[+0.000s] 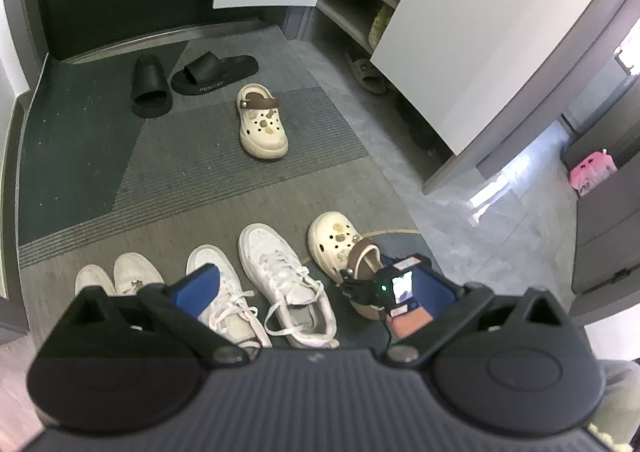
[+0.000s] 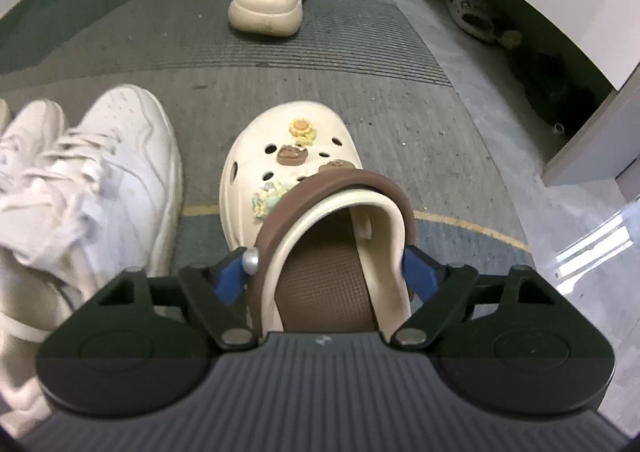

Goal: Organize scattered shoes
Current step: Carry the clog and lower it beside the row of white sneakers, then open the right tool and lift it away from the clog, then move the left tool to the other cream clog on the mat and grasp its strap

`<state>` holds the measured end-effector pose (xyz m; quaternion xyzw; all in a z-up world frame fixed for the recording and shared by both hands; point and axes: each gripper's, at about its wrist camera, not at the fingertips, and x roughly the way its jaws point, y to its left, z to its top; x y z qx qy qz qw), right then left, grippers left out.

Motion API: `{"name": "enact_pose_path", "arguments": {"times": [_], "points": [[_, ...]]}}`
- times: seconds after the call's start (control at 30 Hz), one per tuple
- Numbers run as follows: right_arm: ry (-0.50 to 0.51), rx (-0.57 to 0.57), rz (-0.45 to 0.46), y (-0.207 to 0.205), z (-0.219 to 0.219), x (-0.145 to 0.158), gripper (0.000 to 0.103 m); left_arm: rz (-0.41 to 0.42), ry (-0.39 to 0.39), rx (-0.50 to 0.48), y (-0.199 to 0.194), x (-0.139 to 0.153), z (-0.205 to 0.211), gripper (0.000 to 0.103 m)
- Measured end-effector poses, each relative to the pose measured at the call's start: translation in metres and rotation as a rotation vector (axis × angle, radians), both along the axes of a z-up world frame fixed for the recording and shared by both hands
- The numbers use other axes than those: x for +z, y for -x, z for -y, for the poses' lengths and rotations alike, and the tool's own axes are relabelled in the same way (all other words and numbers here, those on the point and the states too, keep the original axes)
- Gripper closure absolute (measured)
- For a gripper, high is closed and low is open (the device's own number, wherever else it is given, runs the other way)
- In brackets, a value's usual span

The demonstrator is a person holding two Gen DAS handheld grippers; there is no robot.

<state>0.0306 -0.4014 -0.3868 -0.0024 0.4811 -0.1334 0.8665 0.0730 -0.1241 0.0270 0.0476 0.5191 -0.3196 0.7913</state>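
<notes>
A cream clog (image 2: 288, 156) with a brown strap and charms stands on the mat, toe pointing away. My right gripper (image 2: 324, 274) has its blue pads (image 2: 230, 278) against both sides of the clog's heel, shut on it. The left wrist view shows the same clog (image 1: 332, 240) to the right of two white sneakers (image 1: 280, 276). My left gripper (image 1: 316, 284) hangs open above those sneakers with nothing between its fingers. The matching clog (image 1: 262, 124) lies alone farther up the mat. Two black slides (image 1: 192, 80) sit near the door.
A pair of pale flat shoes (image 1: 116, 276) lies left of the sneakers. An open shoe cabinet (image 1: 356, 0) with white doors stands at the back right, with a grey slipper (image 1: 366, 74) and dark shoes under it. A pink bag (image 1: 592, 172) sits at the far right.
</notes>
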Motion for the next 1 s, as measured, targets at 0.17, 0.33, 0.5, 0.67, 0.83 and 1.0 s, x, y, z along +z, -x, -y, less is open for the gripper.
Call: {"name": "enact_pose_path", "arguments": {"times": [0.17,0.33,0.5,0.67,0.83,1.0], "points": [[-0.043,-0.026,0.01,0.003,-0.013,0.008,0.019,0.029,0.002,-0.001,0.004,0.004,-0.002,0.0],[-0.041,-0.024,-0.094,0.0,-0.026,-0.001,0.01,0.068,-0.021,0.019,0.0,0.006,-0.006,0.0],[-0.108,-0.07,0.02,0.002,-0.021,0.045,0.008,0.102,-0.045,0.058,-0.012,0.004,-0.007,0.0],[-0.239,-0.184,0.217,0.0,0.007,0.128,0.008,0.151,-0.102,0.073,-0.027,-0.002,-0.003,0.0],[-0.134,-0.216,0.322,-0.01,0.017,0.244,0.008,0.258,-0.154,0.04,-0.033,-0.005,0.005,0.0],[-0.246,-0.286,0.421,0.026,0.014,0.378,0.0,0.279,-0.179,-0.009,-0.041,-0.011,0.027,0.0]]}}
